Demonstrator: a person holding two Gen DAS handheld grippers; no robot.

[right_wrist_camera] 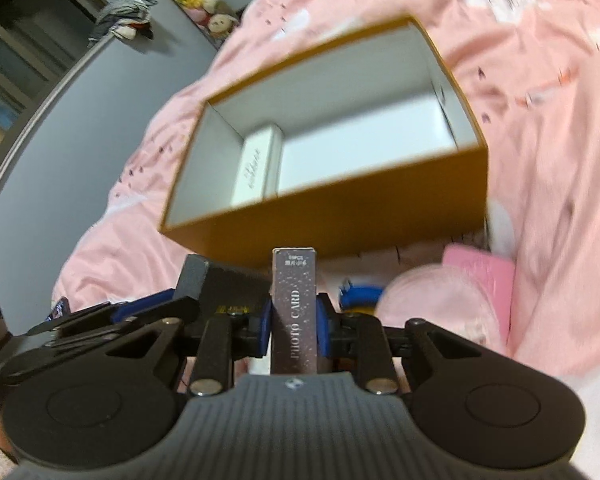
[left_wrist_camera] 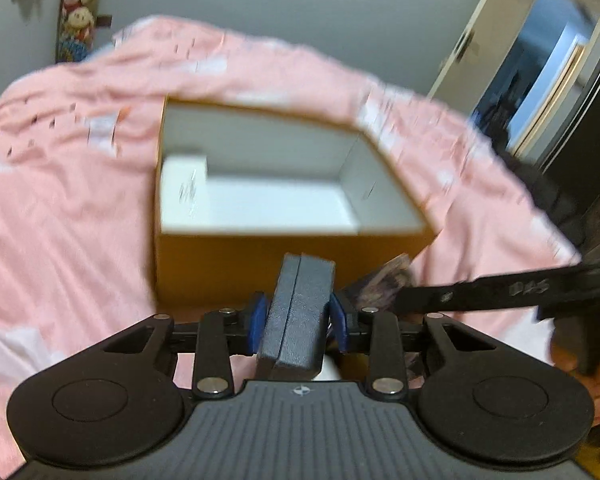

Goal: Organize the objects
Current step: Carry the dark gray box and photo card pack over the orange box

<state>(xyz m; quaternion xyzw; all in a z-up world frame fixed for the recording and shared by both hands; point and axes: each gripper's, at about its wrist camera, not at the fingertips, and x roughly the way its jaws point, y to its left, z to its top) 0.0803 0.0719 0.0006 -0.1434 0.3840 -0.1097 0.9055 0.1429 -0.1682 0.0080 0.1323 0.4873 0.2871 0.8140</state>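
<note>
An open orange box (left_wrist_camera: pixel 260 264) with a white inside lies on the pink bed cover just beyond both grippers. A white carton (left_wrist_camera: pixel 184 196) lies along its left inner wall. My left gripper (left_wrist_camera: pixel 298 320) is shut on a dark grey textured case (left_wrist_camera: pixel 300 312), its blue pads pressing both sides. In the right wrist view my right gripper (right_wrist_camera: pixel 294 332) is shut on a slim purple-brown "PHOTO CARD" box (right_wrist_camera: pixel 294 308), held upright before the orange box (right_wrist_camera: pixel 340 208). The left gripper with the grey case (right_wrist_camera: pixel 216 280) shows at the left of that view.
Pink bed cover (left_wrist_camera: pixel 60 208) surrounds the box. A pink item (right_wrist_camera: pixel 480 276) and something blue (right_wrist_camera: pixel 360 294) lie by the box's near right corner. Soft toys (left_wrist_camera: pixel 80 0) hang on the grey wall; a doorway (left_wrist_camera: pixel 540 72) opens at far right.
</note>
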